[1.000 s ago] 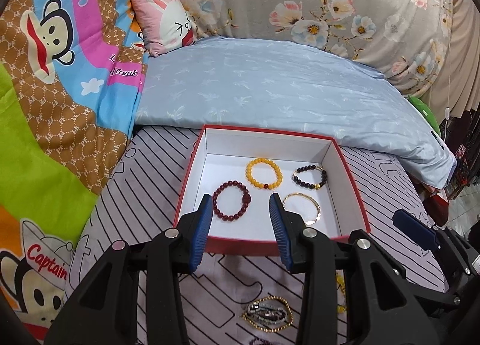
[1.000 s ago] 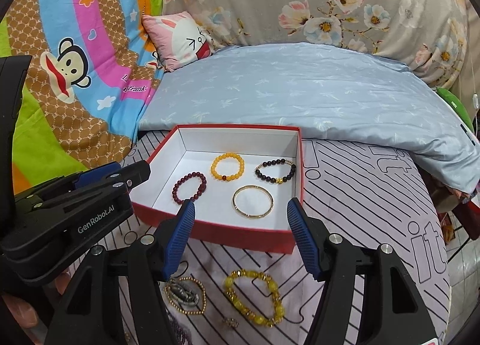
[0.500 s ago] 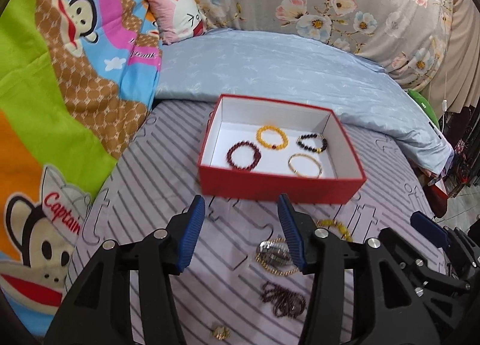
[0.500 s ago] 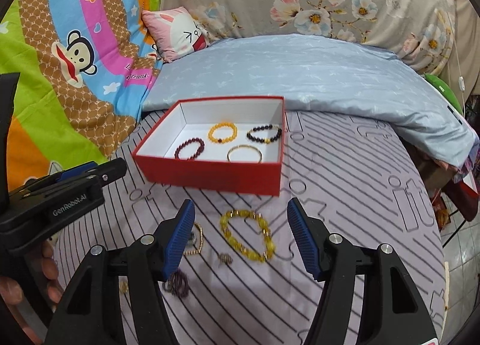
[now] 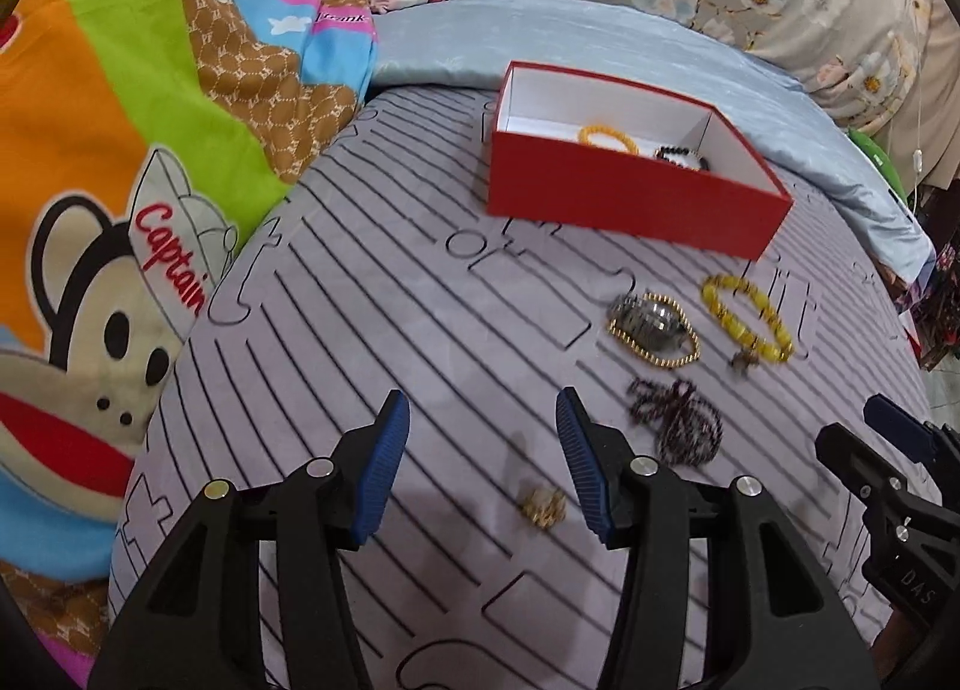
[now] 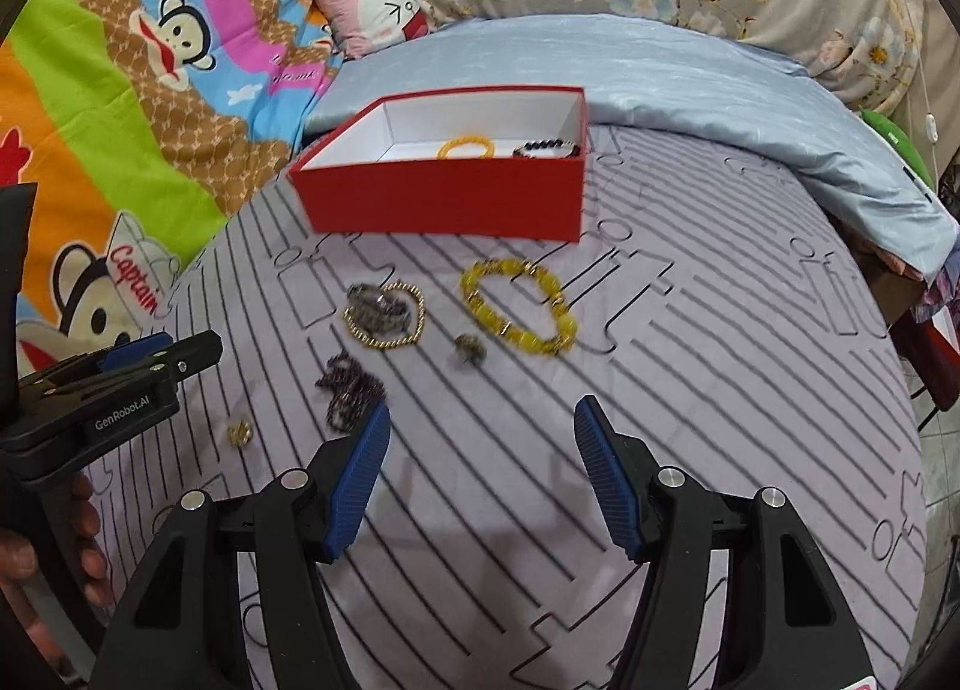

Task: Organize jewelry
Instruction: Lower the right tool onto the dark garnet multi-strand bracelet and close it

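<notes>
Left gripper (image 5: pixel 483 459) hovers low over mat (image 5: pixel 390 330), wide apart (empty); right gripper (image 6: pixel 483 465) likewise.

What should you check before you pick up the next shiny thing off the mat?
1. Left gripper open and holding nothing: ok.
2. Right gripper open and holding nothing: ok.
3. Red box open on top, with room inside: ok.
4. Yellow bead bracelet lying alone on the mat, easy to grab: ok.
5. Gold chain free of the grey piece lying inside it: not ok.
6. Small gold piece big enough to pinch: cannot tell.
</notes>
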A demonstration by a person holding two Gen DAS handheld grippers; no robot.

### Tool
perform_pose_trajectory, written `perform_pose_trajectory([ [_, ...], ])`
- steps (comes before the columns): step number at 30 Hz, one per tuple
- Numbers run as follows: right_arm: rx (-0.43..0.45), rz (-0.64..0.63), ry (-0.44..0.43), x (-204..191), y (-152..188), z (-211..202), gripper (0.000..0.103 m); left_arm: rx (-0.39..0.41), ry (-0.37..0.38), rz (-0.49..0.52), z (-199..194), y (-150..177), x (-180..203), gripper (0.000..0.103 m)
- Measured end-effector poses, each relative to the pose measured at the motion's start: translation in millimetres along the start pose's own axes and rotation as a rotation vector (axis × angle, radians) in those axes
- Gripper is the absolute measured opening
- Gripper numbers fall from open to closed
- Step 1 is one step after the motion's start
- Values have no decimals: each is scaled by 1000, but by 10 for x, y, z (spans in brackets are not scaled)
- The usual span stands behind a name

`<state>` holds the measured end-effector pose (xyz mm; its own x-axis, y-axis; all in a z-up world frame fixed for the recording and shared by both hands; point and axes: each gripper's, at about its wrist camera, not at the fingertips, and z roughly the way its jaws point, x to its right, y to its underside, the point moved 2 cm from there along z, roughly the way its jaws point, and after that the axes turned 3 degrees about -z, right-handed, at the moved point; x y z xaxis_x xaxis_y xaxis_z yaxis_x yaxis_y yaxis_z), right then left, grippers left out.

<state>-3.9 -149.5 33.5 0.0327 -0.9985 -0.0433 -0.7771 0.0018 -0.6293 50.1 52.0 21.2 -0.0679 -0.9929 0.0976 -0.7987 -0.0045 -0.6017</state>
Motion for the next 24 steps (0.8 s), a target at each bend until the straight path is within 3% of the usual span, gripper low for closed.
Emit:
perform_pose_trajectory([
  [7,-30,-31,-43,-234,70,122,62,-38,12,-1,1,250,-63,52],
  [17,-56,-74,-55,-485,-35,408,58,-53,20,-27,61,282,-134,53],
  [21,-74,-85,-50,-542,-77,548,48,-59,27,-36,91,262,-148,53],
  [24,-98,-90,-48,-558,-71,645,32,-60,30,-35,113,236,-143,53],
])
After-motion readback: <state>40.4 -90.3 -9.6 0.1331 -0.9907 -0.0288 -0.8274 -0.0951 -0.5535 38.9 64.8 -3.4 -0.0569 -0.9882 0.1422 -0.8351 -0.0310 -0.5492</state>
